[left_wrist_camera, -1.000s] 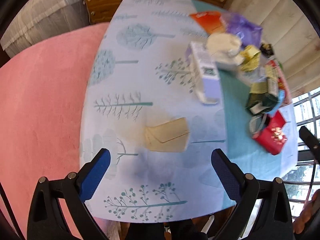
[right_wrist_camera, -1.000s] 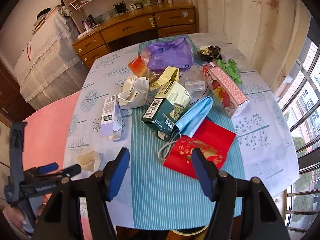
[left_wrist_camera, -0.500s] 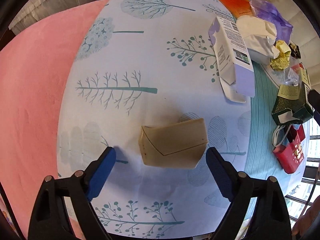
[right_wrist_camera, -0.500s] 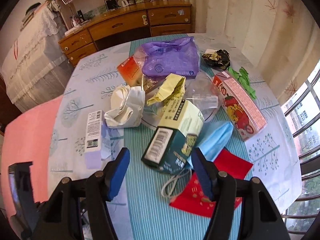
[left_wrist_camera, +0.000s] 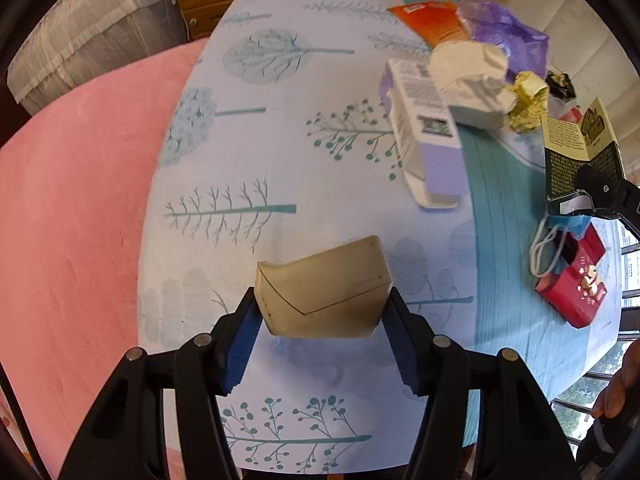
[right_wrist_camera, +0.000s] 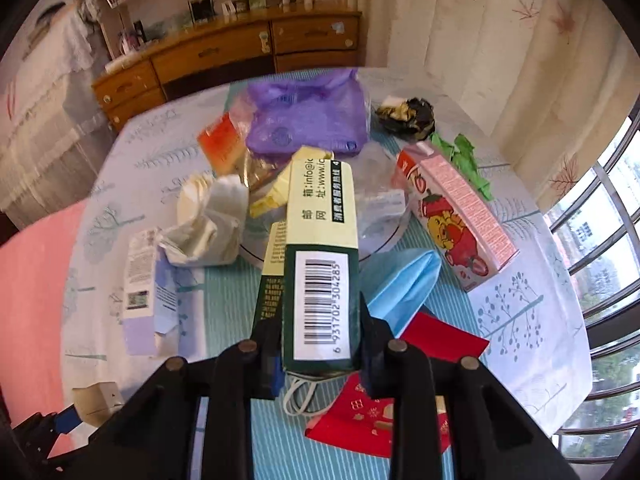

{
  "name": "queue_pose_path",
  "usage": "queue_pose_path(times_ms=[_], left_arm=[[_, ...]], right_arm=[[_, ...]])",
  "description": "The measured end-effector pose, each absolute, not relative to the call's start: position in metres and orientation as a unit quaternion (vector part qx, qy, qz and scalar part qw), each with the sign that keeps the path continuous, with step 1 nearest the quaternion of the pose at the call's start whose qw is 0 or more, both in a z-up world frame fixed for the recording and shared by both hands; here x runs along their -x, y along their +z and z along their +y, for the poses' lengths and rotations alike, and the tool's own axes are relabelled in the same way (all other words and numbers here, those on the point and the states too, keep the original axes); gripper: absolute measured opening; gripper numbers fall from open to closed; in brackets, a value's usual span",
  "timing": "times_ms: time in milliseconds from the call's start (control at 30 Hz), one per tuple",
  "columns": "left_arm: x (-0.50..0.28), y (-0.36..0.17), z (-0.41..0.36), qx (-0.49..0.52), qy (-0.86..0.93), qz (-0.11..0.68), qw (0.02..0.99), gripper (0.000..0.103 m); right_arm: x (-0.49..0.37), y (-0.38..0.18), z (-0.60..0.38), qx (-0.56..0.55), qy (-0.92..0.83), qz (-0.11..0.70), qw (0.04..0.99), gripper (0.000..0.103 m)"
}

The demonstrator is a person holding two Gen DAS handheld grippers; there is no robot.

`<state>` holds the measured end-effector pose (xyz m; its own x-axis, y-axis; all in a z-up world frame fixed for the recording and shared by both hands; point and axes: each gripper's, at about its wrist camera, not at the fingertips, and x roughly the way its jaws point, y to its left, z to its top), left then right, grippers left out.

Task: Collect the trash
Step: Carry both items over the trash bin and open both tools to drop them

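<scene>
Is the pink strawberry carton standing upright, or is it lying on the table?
Lying down. The pink strawberry carton rests on its long side on the tablecloth.

The green carton [right_wrist_camera: 320, 280] is covering much of the blue face mask [right_wrist_camera: 400, 288] and the red envelope [right_wrist_camera: 400, 412] in the right wrist view, with only the mask's ear loops [right_wrist_camera: 298, 398] peeking out beneath it. The black arms of the right tongs [right_wrist_camera: 320, 344], whose jaws are closing with the carton between them, are hiding the desk's [right_wrist_camera: 532, 320] near edge. In the left wrist view, motion is blurring the print on the purple-and-white box [left_wrist_camera: 424, 132], and the frame's edge is cutting off a hand [left_wrist_camera: 620, 384] at lower right. The left tongs [left_wrist_camera: 320, 320], jaws closing with a beige box between them, are hiding the lower sides of that beige box [left_wrist_camera: 324, 288].
</scene>
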<state>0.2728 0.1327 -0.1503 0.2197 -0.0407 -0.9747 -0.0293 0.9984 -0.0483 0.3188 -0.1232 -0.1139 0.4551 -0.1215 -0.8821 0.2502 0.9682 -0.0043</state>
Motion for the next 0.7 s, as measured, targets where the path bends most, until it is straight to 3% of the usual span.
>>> queue_pose_path(times_ms=[367, 700], left_arm=[[-0.221, -0.047, 0.101, 0.004, -0.079, 0.549, 0.832, 0.059], [-0.130, -0.050, 0.028, 0.013, -0.090, 0.548, 0.832, 0.059]], right_arm=[[-0.236, -0.023, -0.135, -0.131, -0.009, 0.451, 0.883, 0.028], [-0.111, -0.012, -0.162, -0.055, 0.095, 0.491, 0.864, 0.028]])
